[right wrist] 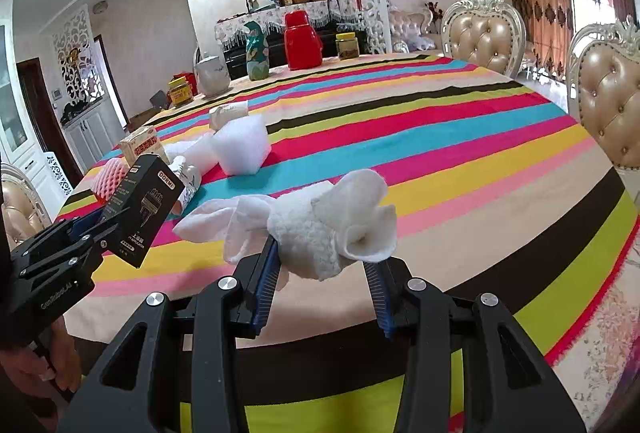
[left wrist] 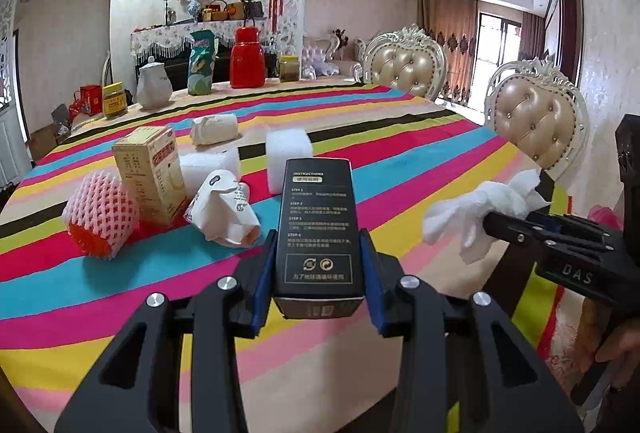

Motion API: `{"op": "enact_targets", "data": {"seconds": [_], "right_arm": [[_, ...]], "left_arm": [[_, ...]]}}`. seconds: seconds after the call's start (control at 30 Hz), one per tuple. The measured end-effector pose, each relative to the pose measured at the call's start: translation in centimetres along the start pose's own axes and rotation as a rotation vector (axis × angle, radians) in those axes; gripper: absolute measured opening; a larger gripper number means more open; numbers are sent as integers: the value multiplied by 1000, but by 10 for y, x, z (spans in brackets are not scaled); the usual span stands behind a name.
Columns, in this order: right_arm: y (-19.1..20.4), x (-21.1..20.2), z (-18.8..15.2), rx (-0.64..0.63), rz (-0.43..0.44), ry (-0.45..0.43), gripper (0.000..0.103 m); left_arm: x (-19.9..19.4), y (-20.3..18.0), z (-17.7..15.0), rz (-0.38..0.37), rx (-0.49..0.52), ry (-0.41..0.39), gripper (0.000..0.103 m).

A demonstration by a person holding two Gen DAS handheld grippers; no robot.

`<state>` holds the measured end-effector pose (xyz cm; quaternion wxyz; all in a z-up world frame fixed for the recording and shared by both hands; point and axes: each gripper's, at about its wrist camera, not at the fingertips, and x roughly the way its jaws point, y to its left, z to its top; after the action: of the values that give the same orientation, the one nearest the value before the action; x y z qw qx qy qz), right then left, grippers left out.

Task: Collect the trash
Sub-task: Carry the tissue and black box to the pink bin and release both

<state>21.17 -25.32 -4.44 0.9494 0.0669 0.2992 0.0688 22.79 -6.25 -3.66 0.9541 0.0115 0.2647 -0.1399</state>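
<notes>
At lower centre, left tool [left wrist: 320,253] clamps the upright black box [left wrist: 318,225]; right tool [right wrist: 322,257] grips crumpled tissue [right wrist: 320,229], table [left wrist: 400,137] litter lying upper left.

1. On the black box [left wrist: 318,229] you read "INSTRUCTIONS" and "STEP 1" to "STEP 4".
2. Its side shows you "DORMI".
3. Your right gripper [left wrist: 486,220] body reads "DAS".
4. Your left gripper [right wrist: 94,229] body bears lettering too blurred to read.
</notes>
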Motion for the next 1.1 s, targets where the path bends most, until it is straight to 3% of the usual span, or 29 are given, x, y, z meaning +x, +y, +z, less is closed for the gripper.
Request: {"op": "enact_targets", "data": {"seconds": [0.3, 0.53, 1.1], "right_arm": [[-4, -13, -1, 1, -12, -43, 40], [-14, -28, -3, 9, -37, -83, 40], [-76, -78, -17, 74, -180, -174, 40]], "left_arm": [[-13, -15, 1, -12, 17, -76, 38], [-13, -30, 4, -27, 39, -85, 38], [6, -112, 19, -165, 130, -123, 38]]}}
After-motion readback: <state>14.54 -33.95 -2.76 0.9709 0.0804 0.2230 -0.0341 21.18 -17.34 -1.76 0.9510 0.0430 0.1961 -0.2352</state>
